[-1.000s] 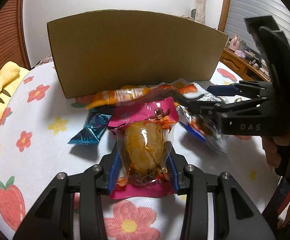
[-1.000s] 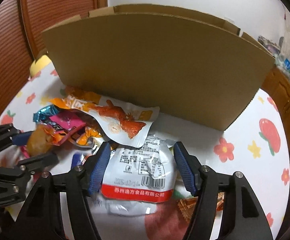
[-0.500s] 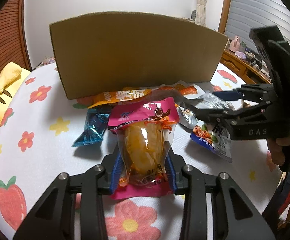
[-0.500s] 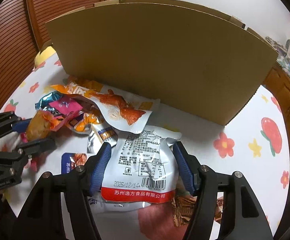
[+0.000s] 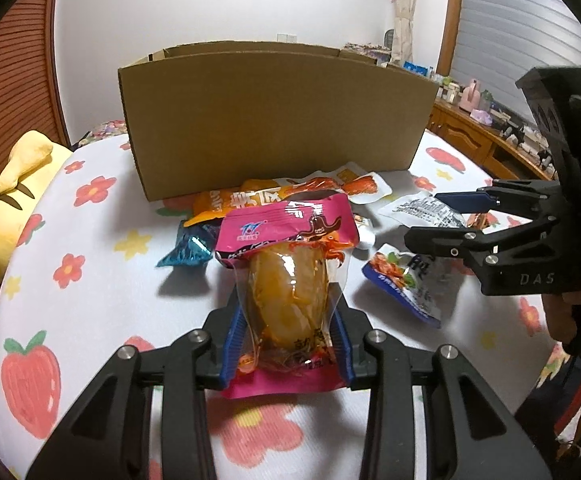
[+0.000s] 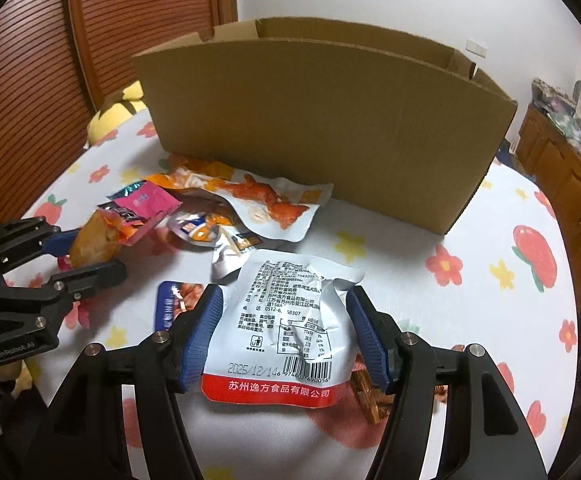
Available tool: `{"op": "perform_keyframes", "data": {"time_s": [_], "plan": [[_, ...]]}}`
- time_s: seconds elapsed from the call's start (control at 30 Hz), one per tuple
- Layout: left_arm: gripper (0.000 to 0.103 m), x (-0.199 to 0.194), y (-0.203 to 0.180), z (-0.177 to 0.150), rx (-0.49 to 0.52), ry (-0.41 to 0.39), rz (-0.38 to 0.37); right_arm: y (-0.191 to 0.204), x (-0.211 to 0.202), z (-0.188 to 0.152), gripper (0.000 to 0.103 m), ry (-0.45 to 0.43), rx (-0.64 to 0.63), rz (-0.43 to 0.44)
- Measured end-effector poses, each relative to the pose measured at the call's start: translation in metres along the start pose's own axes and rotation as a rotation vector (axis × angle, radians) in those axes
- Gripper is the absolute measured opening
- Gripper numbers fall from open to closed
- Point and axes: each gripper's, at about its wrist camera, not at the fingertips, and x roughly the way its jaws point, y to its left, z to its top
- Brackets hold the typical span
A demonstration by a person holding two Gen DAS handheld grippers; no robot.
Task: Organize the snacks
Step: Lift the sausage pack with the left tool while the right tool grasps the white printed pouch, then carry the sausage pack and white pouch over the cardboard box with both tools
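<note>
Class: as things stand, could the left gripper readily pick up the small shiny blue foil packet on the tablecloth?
Probably not: the left gripper is shut on the pink-topped clear snack pouch, so it cannot take the blue foil packet.

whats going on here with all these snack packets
A person is sorting snacks with a claw in each hand. The left claw grips a pink packet with an orange snack inside; the right claw grips a white packet, label side up. Both are held above the floral tablecloth, facing an open cardboard box. Other packets lie loose in front of it.
</note>
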Motion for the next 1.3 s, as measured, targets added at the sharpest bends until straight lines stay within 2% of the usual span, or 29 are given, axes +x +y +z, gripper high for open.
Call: {"op": "perform_keyframes", "data": {"time_s": [0.37, 1.3], "plan": [[0.037, -0.025, -0.005, 0.007, 0.007, -0.047, -0.013, 0.009, -0.022, -0.003, 0.065, -0.053, 0.007, 0.027], [0.037, -0.061, -0.024, 0.037, 0.072, -0.146, 0.001, 0.005, -0.088, -0.014, 0.066, -0.212, 0.05, 0.021]]}}
